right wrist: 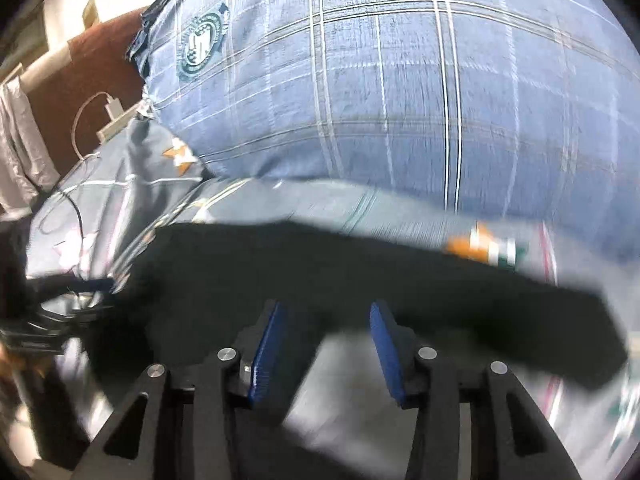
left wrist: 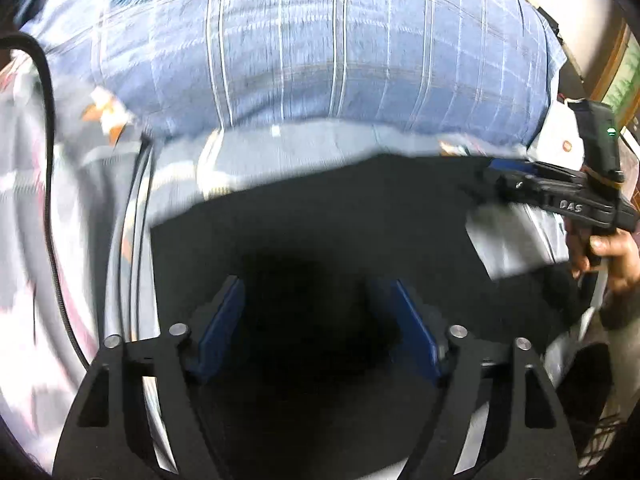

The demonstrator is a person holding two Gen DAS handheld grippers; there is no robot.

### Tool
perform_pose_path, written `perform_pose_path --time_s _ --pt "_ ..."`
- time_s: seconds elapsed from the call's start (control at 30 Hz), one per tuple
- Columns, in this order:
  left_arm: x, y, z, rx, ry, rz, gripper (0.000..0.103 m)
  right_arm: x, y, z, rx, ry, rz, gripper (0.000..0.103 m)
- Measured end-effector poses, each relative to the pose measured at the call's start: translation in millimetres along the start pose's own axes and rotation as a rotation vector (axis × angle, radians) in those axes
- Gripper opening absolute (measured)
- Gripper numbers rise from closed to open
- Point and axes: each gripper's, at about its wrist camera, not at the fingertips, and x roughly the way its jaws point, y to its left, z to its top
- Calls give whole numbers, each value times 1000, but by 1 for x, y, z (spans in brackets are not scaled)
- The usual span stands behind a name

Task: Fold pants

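Observation:
Black pants (left wrist: 328, 216) lie flat on a grey patterned bedsheet (left wrist: 280, 148). In the left wrist view my left gripper (left wrist: 316, 292) is open, its blue pads apart just above the dark cloth, with nothing between them. My right gripper shows at the right of that view, held by a hand (left wrist: 608, 256) at the pants' edge. In the right wrist view my right gripper (right wrist: 328, 316) is open over the near edge of the pants (right wrist: 360, 264), its jaws empty. Both views are motion-blurred.
A large blue plaid pillow (left wrist: 340, 48) with a round green emblem lies just behind the pants; it also shows in the right wrist view (right wrist: 400, 80). A black cable (left wrist: 48, 152) runs along the left. A white charger and cord (right wrist: 112, 112) lie by a brown headboard (right wrist: 96, 64).

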Motion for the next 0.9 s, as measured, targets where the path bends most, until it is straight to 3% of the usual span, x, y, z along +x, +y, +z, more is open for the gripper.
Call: perform_pose_path --time_s 0.1,0.23,0.33,0.4,0.5,0.53,0.6,0.63,0.67,0.7,0.77,0.9 --pt "27 16 36 36 38 -16 77 38 -14 26 -110 76 11 47" --pt "66 21 68 196 147 -64 77 73 -31 40 -221 157 44 49" --pt "89 21 78 256 216 -111 77 89 -43 44 -254 213 61 50" --pt "106 21 80 295 263 -91 77 100 -46 43 -286 267 104 50" --pt "127 13 84 346 286 -106 80 109 -53 50 -236 298 165 50" --pt "129 9 86 366 263 -126 80 110 -52 51 -236 295 174 47" --pt "134 1 88 410 245 -124 79 106 -39 49 -302 271 162 27" --pt "135 -2 90 411 237 -134 74 105 -32 48 -329 260 142 23" --pt "135 -5 91 408 232 -148 60 101 -21 44 -377 240 93 14" --pt "132 -9 92 413 227 -163 39 95 -11 41 -419 222 41 11" --pt "123 -18 90 433 217 -157 13 78 0 36 -459 181 -11 10" --pt "96 -28 77 474 182 -85 8 21 19 31 -481 53 -69 9"
